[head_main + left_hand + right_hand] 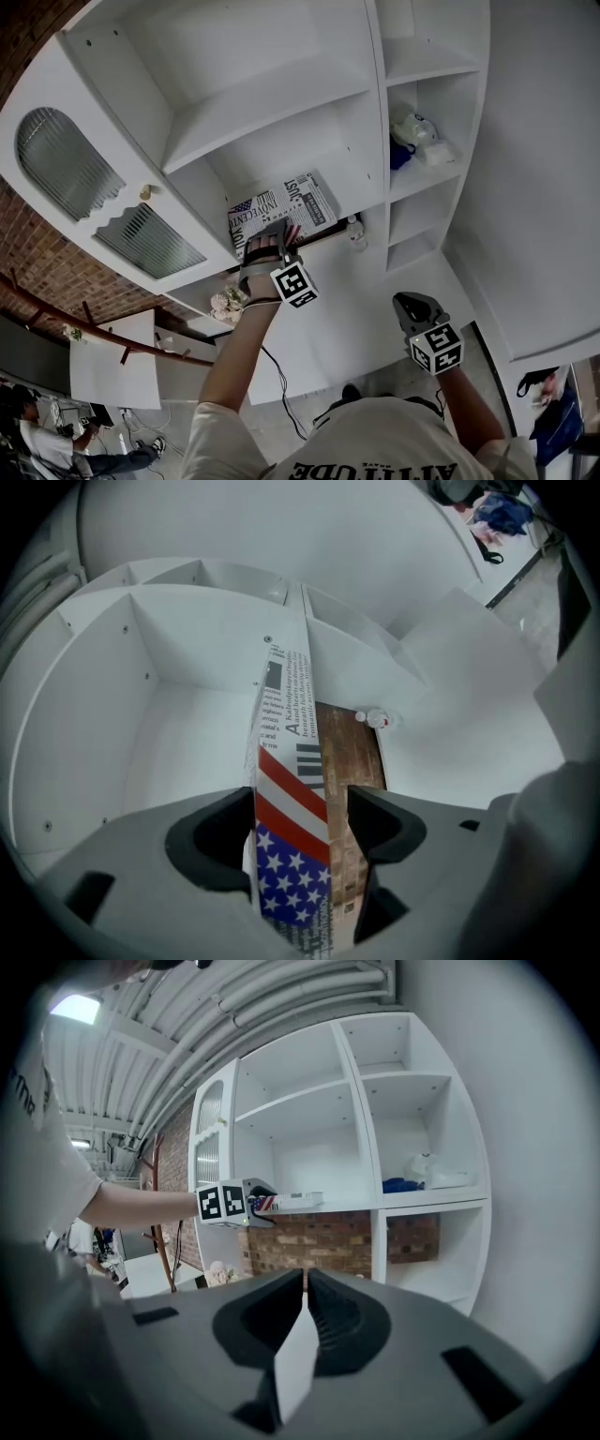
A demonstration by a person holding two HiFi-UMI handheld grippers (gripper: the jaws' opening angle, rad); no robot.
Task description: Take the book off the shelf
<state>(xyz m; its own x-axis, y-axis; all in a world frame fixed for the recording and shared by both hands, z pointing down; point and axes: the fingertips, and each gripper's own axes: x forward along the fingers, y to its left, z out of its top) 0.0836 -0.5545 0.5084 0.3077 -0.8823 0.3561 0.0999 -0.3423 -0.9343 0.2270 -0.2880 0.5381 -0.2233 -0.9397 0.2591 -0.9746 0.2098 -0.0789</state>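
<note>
While the flag-covered book (pixel 281 212) lies flat on the white shelf (pixel 347 1207), close to the front edge, we hold our left gripper (pixel 300 803) at its near end. Its jaws stand wide open, one on each side of the book, and do not squeeze it. Our right gripper (pixel 306 1279) hangs well back from the shelf, with its jaws closed together and nothing in them.
</note>
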